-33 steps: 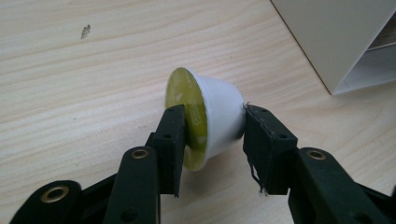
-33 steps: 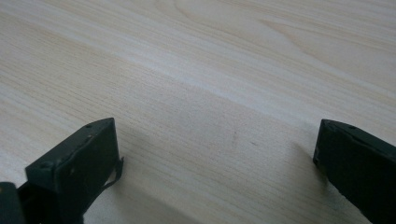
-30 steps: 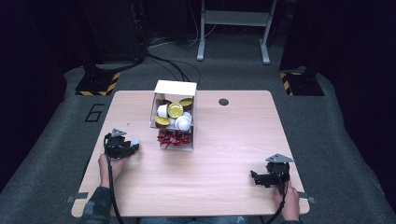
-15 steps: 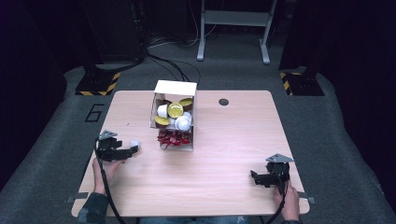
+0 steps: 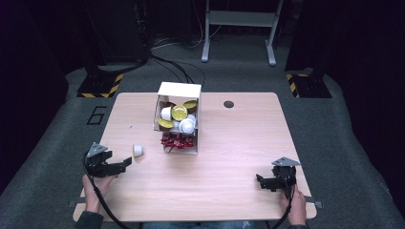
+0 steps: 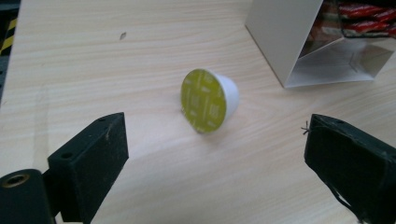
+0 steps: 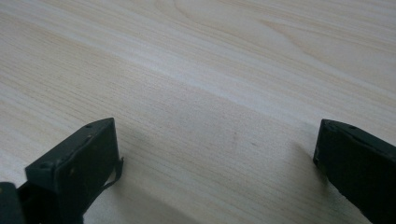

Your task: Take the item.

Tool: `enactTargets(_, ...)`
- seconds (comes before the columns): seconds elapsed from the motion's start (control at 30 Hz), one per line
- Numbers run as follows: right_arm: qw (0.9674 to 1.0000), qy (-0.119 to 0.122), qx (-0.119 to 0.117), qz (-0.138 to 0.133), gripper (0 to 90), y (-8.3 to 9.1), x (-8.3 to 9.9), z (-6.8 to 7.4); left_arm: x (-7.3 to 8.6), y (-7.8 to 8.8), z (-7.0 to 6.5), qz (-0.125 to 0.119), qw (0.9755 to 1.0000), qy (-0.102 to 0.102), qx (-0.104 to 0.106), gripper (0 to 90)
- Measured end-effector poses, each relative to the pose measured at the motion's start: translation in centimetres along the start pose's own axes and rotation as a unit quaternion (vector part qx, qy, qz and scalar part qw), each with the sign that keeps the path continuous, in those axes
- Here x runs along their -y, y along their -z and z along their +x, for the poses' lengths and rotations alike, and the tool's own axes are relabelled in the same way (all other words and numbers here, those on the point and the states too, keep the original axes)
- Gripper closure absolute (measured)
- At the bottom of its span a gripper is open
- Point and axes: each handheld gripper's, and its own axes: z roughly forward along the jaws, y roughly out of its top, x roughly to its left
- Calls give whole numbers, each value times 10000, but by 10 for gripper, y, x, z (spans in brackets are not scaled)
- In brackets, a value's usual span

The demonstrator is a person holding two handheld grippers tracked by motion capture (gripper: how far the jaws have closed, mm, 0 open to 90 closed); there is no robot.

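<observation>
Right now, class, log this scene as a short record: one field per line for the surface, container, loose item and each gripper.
surface: wooden table
container: white box on its side, holding capsules and red packets
loose item: white capsule with green lid, on its side, left of the box
left gripper: open, capsule ahead of it, untouched
right gripper: open, holds nothing

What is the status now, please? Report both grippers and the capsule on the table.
Left gripper open, capsule lying on its side just ahead, untouched. Right gripper open over bare table. Box beyond capsule; path clear.
</observation>
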Motion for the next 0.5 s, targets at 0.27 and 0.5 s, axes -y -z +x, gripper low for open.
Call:
enactTargets(0.27, 10000, 20, -3, 6, 0, 0, 0, 0, 33, 11, 7, 73, 9998, 138, -154, 22)
enactTargets(0.5, 10000, 37, -3, 2, 0, 0, 0, -1, 58, 7, 8, 388, 9978, -86, -539, 0)
